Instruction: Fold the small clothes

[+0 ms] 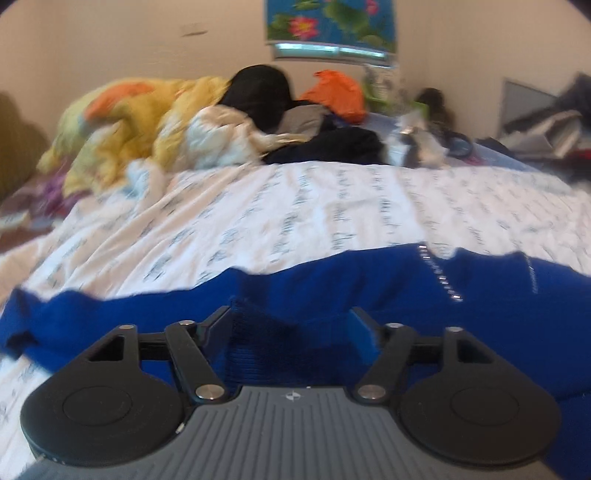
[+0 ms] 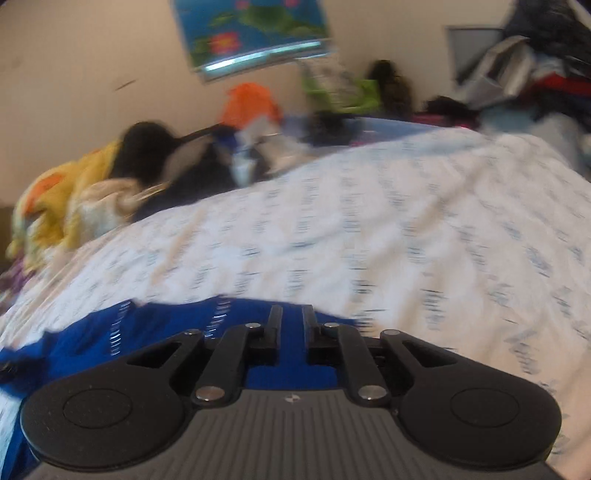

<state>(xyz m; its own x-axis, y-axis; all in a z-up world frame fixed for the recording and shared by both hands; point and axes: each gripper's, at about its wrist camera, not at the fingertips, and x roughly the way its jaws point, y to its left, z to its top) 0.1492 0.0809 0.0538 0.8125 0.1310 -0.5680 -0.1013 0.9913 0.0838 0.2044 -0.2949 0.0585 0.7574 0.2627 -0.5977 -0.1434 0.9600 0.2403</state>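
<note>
A royal-blue knit garment [image 1: 388,295] with a line of small silver studs lies flat across the near part of the white printed bedsheet [image 1: 295,214]. My left gripper [image 1: 291,317] hovers low over it, fingers spread wide, with a darker fold of the cloth loose between them. In the right wrist view the same blue garment [image 2: 155,325] reaches just to the tips of my right gripper [image 2: 291,321]. Its jaws stand a narrow gap apart, blue cloth shows in the gap, and nothing looks clamped. That view is blurred.
Yellow and white bedding [image 1: 147,125], black clothes [image 1: 325,144] and an orange bag [image 1: 336,92] are heaped along the far side of the bed. More clutter is stacked at the far right [image 1: 546,125]. A flowered blue poster [image 1: 328,26] hangs on the wall.
</note>
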